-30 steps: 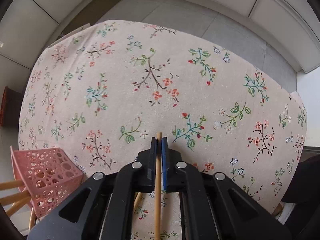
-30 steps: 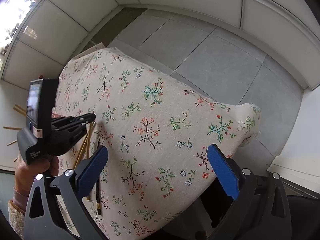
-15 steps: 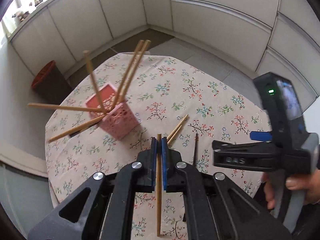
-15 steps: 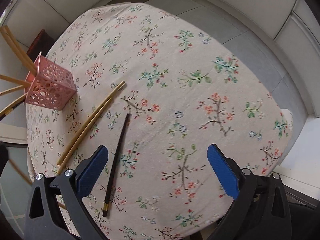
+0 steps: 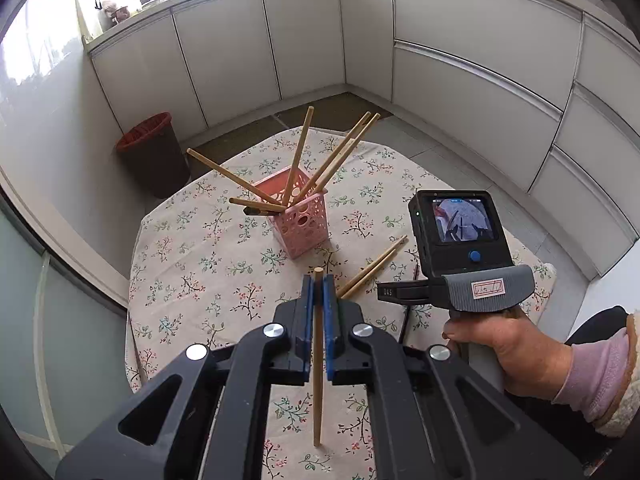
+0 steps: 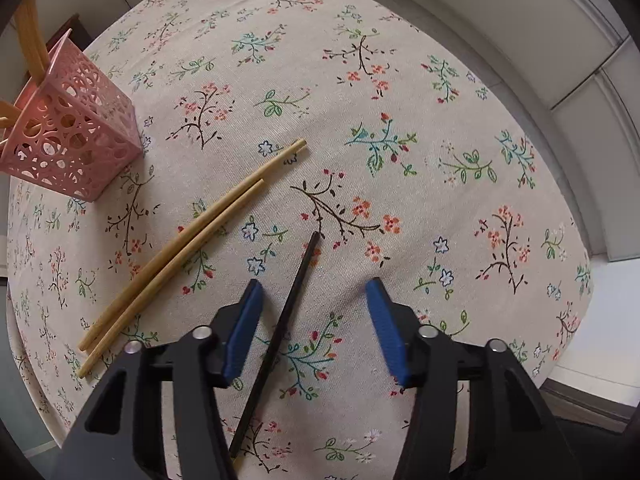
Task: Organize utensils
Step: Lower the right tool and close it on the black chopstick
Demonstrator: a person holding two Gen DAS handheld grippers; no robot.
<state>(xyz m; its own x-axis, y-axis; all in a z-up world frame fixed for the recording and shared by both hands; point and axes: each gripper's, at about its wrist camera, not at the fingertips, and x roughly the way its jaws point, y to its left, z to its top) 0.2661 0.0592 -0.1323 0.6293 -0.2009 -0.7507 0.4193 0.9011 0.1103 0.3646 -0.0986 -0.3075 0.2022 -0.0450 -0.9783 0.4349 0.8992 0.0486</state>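
Chopsticks are being gathered into the pink perforated basket (image 5: 302,222), which stands on the floral-clothed desk (image 5: 192,264) with several wooden sticks already fanning out of it. The left gripper (image 5: 318,292) has its fingers clamped tight on one wooden chopstick (image 5: 317,380), held clear of the desk and angled down toward the basket; the next move, I judge, is to carry it over the rim and let go. The right gripper (image 6: 312,300) points steeply down, its fingers closing around a dark chopstick (image 6: 288,320) that lies on the cloth between them, nearer the left pad and not yet pinched. Two wooden chopsticks (image 6: 188,240) lie side by side between that one and the basket.
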